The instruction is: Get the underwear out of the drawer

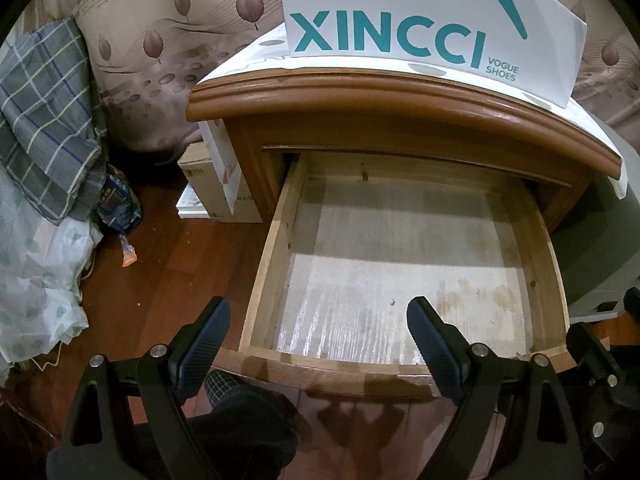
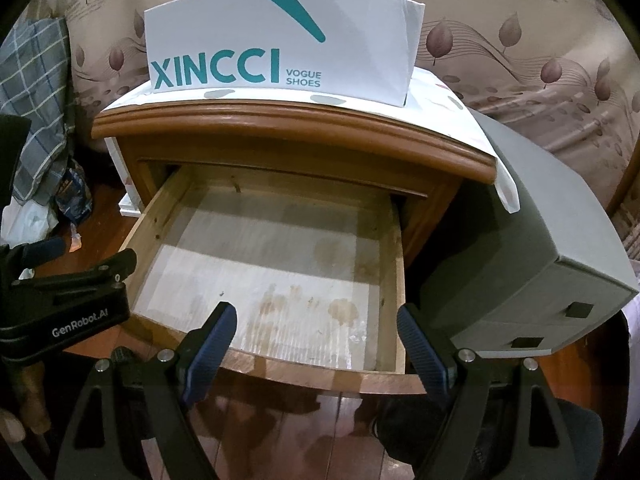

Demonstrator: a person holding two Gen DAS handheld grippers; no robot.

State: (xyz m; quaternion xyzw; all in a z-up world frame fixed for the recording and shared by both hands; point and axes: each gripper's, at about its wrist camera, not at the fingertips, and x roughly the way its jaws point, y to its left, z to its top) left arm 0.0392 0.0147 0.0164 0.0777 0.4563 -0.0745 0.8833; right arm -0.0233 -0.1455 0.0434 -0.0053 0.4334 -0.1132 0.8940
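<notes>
A white shoe box (image 1: pixel 432 20) standing on top of the wooden nightstand (image 1: pixel 400 100) carries the teal brand name "XINCCI", with the smaller words "VOGUE SHOES" printed just beside it. In the right wrist view, the black body of the left claw (image 2: pixel 64 312) bears the white lettering "GenRobot.AI". Print on a cardboard carton (image 1: pixel 212 188) beside the nightstand is too small to read.

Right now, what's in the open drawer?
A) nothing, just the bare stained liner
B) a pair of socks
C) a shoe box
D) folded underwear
A: both wrist views show the drawer pulled out with only its stained pale bottom showing; the shoe box sits on top of the nightstand, not inside.
</notes>
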